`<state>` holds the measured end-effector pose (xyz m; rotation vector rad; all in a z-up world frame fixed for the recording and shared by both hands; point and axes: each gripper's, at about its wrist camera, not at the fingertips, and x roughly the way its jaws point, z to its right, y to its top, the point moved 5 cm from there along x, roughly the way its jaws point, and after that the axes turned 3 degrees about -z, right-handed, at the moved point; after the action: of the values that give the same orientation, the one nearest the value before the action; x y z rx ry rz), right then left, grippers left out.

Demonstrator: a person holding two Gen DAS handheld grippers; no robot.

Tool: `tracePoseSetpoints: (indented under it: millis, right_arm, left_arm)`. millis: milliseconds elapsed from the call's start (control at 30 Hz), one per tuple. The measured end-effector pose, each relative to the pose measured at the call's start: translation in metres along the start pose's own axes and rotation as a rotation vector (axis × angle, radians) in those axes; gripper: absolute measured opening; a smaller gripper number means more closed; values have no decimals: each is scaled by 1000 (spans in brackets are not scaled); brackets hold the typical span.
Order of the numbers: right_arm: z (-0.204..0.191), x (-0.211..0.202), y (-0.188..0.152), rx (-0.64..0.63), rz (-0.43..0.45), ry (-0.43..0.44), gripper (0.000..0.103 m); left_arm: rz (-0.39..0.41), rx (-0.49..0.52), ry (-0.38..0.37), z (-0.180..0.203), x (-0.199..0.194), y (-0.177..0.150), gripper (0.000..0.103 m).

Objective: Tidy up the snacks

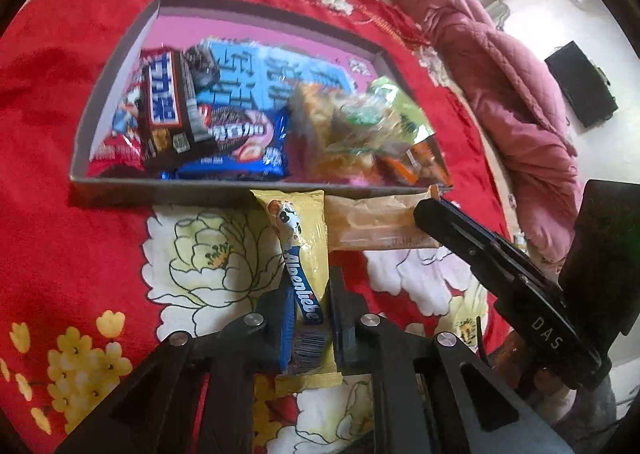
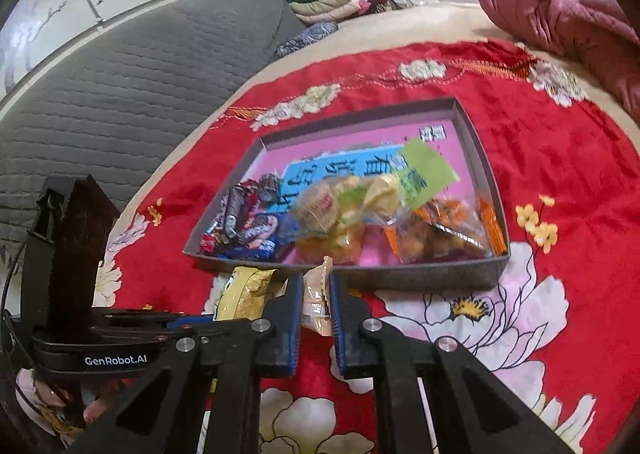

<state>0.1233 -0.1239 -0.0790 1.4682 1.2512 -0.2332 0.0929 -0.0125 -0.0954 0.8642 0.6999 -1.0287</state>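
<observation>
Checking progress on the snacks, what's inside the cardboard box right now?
Inside the cardboard box: a Snickers bag, Oreo pack, clear cracker bags, lying on a blue printed sheet. Whatever lies underneath them is covered.

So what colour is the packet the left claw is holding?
Yellow packet with a blue stripe, clearest in the left wrist view.

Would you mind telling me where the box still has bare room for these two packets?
The box is bare along its far wall, beyond the blue packet, showing pink floor. The near half is crowded: chocolate bar, cookie pack, clear snack bags.
</observation>
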Motion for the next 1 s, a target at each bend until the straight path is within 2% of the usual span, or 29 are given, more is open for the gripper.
tracePoseSetpoints:
  millis: [233,500,733,1000]
  right_arm:
    - [-12,-19,14,-17,59,22,13]
    - [-9,-31,31,7,119,4,11]
    - [-4,-33,43,4,151,-40,11]
    - [4,-22,52,13,150,-62,11]
  left_arm:
    - [76,14,-6,8,-29,13,15]
    - [151,26,34,6,-52,33,15]
    - [172,15,51,1,-52,46,15]
    - [176,11,70,0,-44,58,15]
